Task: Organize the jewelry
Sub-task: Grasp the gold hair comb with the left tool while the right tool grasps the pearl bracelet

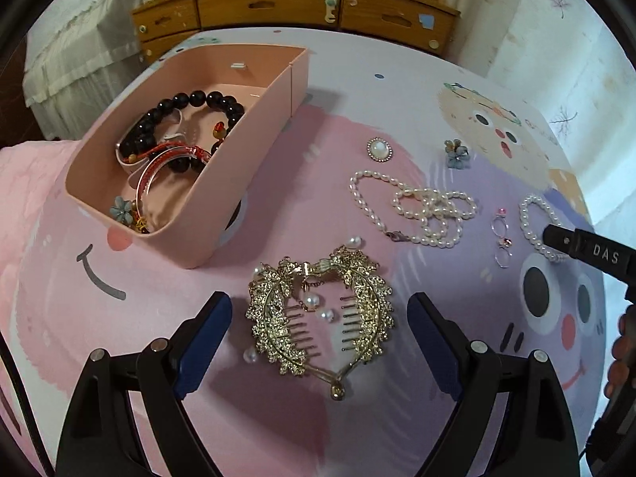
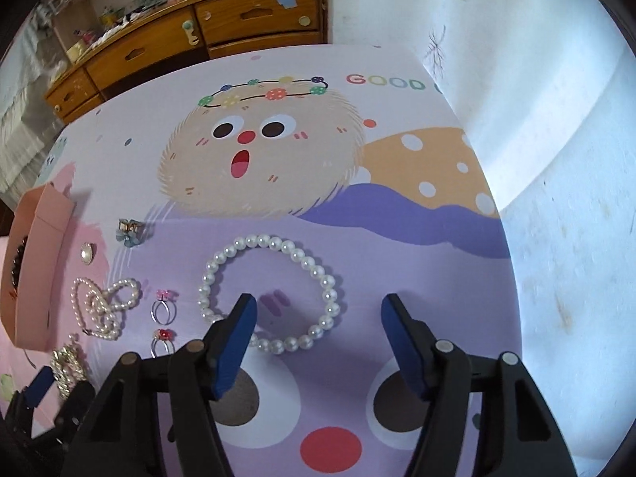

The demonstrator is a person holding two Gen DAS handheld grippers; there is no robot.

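Note:
A pink box (image 1: 246, 167) holds a black bead bracelet (image 1: 190, 101), red bangles and a blue flower. My left gripper (image 1: 320, 318) is open, its jaws on either side of a gold leaf hair comb (image 1: 274, 310) lying flat. My right gripper (image 2: 316, 318) is open over the near part of a pearl bracelet (image 2: 294, 254), its left finger (image 2: 234, 342) inside the loop. On the mat lie a pearl necklace (image 1: 429, 206), two rings (image 2: 163, 310), a pearl brooch (image 1: 379, 149) and a blue flower clip (image 1: 457, 153).
The cartoon-printed mat (image 2: 397, 238) covers the surface. A wooden dresser (image 1: 294, 4) stands behind it. A white wall (image 2: 536, 119) runs along the right edge. The pink box also shows in the right wrist view (image 2: 35, 262) at far left.

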